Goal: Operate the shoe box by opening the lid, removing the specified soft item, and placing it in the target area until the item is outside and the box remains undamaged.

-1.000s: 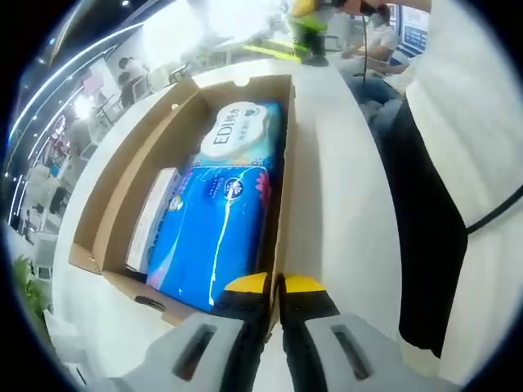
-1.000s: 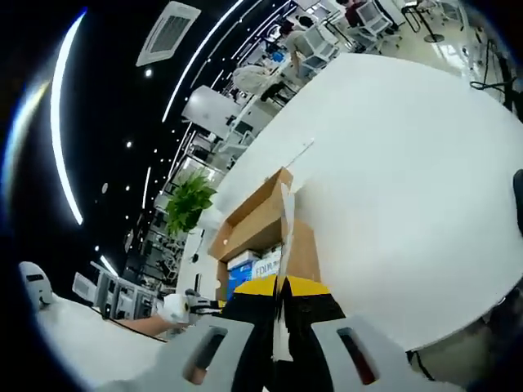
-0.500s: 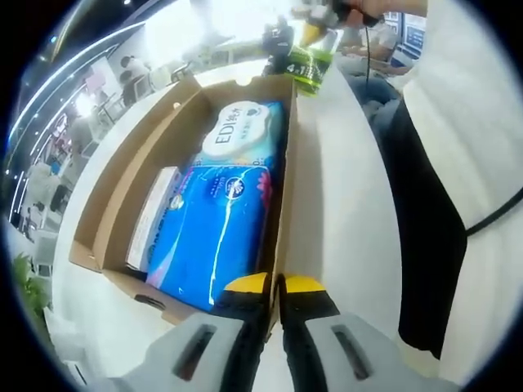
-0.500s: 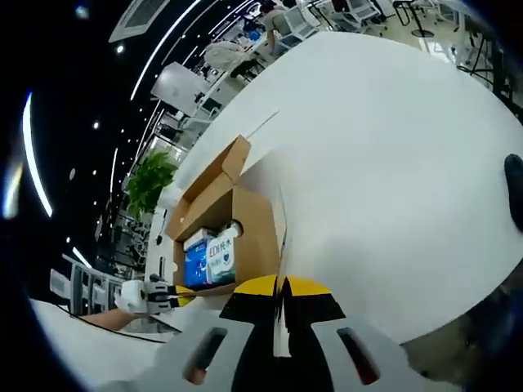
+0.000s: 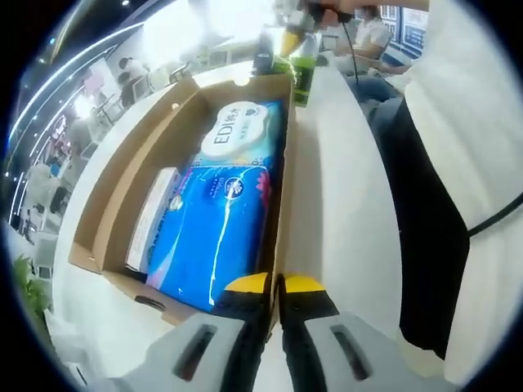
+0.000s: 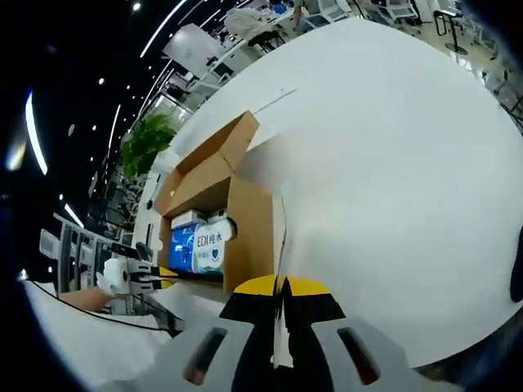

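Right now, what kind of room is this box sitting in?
Probably a big open office or work hall. The cardboard box sits on a wide white table, long strip lights run overhead, and a potted plant and desks with chairs stand behind.

A leafy green plant [image 6: 145, 140] is standing beyond the white table [image 6: 392, 155], while desks and chairs [image 6: 245, 33] are crowding the office behind under long ceiling light strips [image 6: 33, 131].
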Action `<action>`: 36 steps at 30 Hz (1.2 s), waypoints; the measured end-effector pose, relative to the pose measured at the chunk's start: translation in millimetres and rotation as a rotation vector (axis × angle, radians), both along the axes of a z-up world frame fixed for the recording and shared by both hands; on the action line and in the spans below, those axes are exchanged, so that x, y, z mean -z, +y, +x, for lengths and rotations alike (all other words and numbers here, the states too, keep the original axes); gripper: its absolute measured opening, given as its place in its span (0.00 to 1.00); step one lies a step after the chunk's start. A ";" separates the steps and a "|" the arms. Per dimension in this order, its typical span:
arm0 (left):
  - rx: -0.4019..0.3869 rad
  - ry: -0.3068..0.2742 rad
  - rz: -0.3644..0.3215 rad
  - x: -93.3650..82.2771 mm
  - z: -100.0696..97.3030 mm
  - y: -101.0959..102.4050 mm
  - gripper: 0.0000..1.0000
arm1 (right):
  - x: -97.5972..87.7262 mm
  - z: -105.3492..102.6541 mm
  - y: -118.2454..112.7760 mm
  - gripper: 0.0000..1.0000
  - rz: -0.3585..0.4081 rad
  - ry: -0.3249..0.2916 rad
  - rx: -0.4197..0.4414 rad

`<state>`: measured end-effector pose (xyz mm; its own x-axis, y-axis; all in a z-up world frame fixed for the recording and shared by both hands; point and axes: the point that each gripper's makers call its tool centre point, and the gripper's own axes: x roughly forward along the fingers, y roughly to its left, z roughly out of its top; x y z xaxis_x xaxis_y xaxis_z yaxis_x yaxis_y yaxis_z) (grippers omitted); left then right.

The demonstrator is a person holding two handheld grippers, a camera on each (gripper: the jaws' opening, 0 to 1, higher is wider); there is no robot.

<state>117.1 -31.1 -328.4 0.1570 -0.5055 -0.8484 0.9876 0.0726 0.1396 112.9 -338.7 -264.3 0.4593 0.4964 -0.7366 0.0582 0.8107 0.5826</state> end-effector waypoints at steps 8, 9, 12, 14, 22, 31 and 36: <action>0.002 -0.004 -0.003 -0.2 -0.1 0.1 0.04 | 2.8 10.4 0.7 0.00 -0.006 0.056 -0.045; -0.002 -0.004 -0.006 -0.4 0.0 0.1 0.04 | 3.1 12.6 3.4 0.00 -0.018 0.051 -0.077; -0.005 -0.003 -0.007 -0.4 0.1 0.1 0.04 | 8.9 22.4 6.2 0.00 -0.003 0.053 -0.086; -0.006 -0.001 -0.006 -0.4 0.0 0.1 0.04 | 13.9 27.2 9.0 0.00 0.028 0.091 -0.075; -0.021 -0.003 -0.005 -0.2 0.4 0.6 0.04 | 29.0 46.3 3.1 0.00 -0.024 0.118 -0.120; -0.020 -0.003 -0.005 -0.2 0.4 0.6 0.04 | 44.9 46.0 -7.7 0.01 -0.093 0.126 -0.154; -0.018 0.003 -0.002 0.3 0.6 0.6 0.04 | 57.6 47.4 -21.2 0.03 -0.119 0.147 -0.149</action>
